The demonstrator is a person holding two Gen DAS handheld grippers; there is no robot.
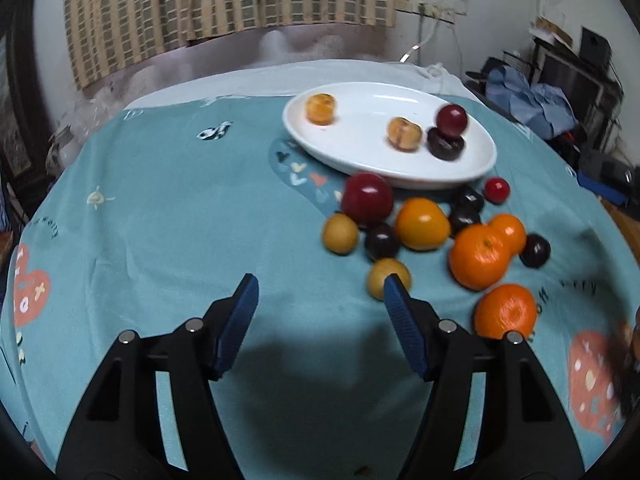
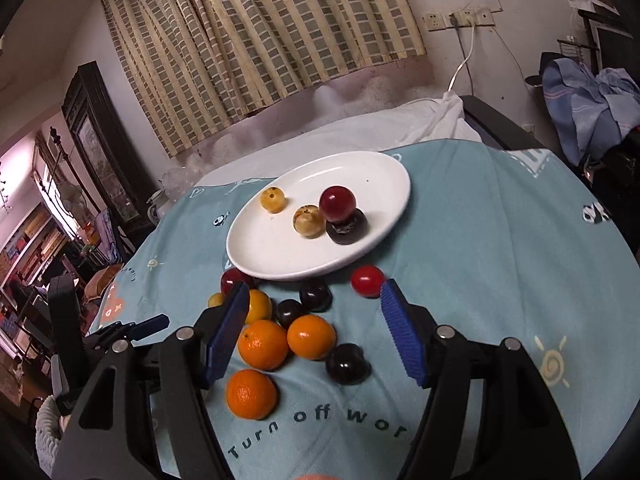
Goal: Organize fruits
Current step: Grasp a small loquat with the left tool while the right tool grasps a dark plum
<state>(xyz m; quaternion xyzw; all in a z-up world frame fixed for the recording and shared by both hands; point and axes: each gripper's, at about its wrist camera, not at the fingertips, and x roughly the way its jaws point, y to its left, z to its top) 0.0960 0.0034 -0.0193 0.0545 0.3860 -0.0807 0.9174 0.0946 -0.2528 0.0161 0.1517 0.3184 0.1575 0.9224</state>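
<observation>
Fruits were seen split between a white oval plate (image 2: 256,256) and the teal printed cloth (image 1: 160,220) covering the worktop. On the plate four pieces were counted: two yellow-brown fruits (image 2: 273,199), plus a red plum (image 2: 337,203) resting on top of a dark plum (image 2: 347,229). Just in front of the plate a loose cluster was spread on the cloth: three oranges (image 2: 251,394), a yellow-orange fruit (image 1: 422,223), dark plums (image 2: 347,363), a large red plum (image 1: 367,199), a small red fruit (image 2: 367,280) and two small yellow fruits (image 1: 340,234). Left gripper (image 1: 320,294) was seen released, jaws apart over bare cloth, nothing between them. Right gripper (image 2: 312,300) was also seen released, hovering over the cluster with no fruit pinched. No earlier frame was given.
</observation>
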